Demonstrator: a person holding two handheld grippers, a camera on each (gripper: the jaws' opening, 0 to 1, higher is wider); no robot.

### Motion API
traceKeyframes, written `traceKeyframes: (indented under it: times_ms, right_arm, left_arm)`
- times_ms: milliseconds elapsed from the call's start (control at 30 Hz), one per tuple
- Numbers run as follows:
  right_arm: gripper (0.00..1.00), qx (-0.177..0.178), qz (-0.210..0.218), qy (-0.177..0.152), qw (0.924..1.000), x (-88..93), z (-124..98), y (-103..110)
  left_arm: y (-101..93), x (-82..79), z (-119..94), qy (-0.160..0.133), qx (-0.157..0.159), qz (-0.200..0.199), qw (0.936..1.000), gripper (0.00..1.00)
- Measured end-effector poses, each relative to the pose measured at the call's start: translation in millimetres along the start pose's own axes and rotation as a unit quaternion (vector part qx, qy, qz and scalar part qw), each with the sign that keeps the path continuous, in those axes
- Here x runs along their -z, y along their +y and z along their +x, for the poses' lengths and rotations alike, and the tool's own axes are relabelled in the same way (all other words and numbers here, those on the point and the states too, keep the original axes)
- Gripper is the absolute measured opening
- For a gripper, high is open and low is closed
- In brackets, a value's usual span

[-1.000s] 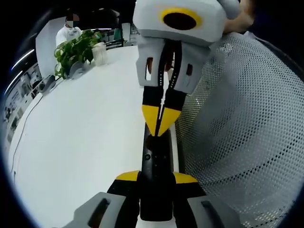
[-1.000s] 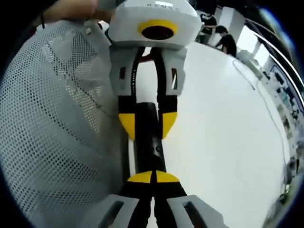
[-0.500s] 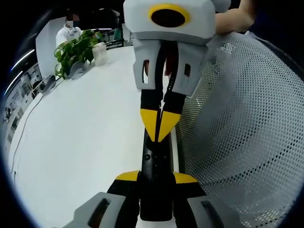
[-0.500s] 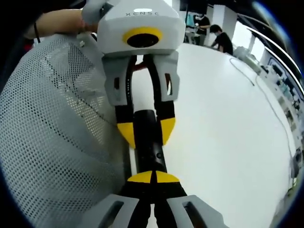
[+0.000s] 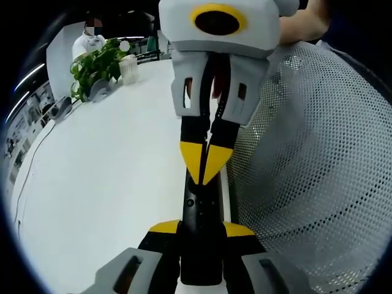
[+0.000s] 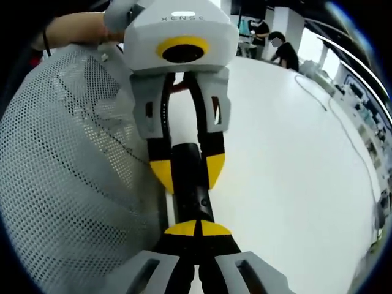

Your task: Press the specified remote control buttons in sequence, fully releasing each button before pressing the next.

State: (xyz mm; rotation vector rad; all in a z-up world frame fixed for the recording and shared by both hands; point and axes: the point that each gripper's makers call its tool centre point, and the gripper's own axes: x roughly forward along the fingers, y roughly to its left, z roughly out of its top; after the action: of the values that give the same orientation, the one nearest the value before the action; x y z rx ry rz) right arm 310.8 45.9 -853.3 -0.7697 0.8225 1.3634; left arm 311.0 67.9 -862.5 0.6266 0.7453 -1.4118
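Black and slim, the remote control (image 5: 199,211) is the anchor here: it lies lengthwise between the two tools, at the edge of a white perforated mesh sheet (image 5: 306,153). Nearest in the left gripper view, the left hand-held gripper (image 5: 201,229) has its yellow-tipped jaws set narrowly around the remote's near end, one on each side, holding it steady. Just beyond, over the remote's upper face, the right hand-held gripper (image 5: 207,168) points its jaws down with the tips pinched together into a single point that meets the remote's face.

In the right gripper view, the right hand-held gripper (image 6: 197,229) shows its yellow tips closed together at the remote control (image 6: 191,187), while the left hand-held gripper (image 6: 185,168) straddles the remote farther up.

Compared with a second ago, the closed tips have come down along the remote and now hold much the same place as half a second ago. I judge that a press is in progress or just seated; whether the button is fully down is too small to tell. The next step would call for a clean lift off before moving to another button.

Beyond the remote, the white counter (image 5: 104,165) stretches away smooth and bare to a leafy green plant (image 5: 95,64) at its far edge. Past that the room looks like an office, with people (image 6: 283,49) standing far off behind the counter.
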Motion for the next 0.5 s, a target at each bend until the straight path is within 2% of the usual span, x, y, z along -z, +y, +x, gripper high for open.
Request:
traceKeyframes:
  times_ms: [133,500]
  right_arm:
    - [0.0,0.002,-0.002,-0.008,1.0,-6.5,0.2,0.3]
    - [0.0,0.001,-0.021,0.003,0.9998,-3.6,4.8,1.0]
  left_arm:
    - [0.3,0.2,0.0,0.0,0.001,-0.001,1.0,0.25]
    - [0.5,0.1,0.1,0.0,0.002,-0.003,1.0,0.25]
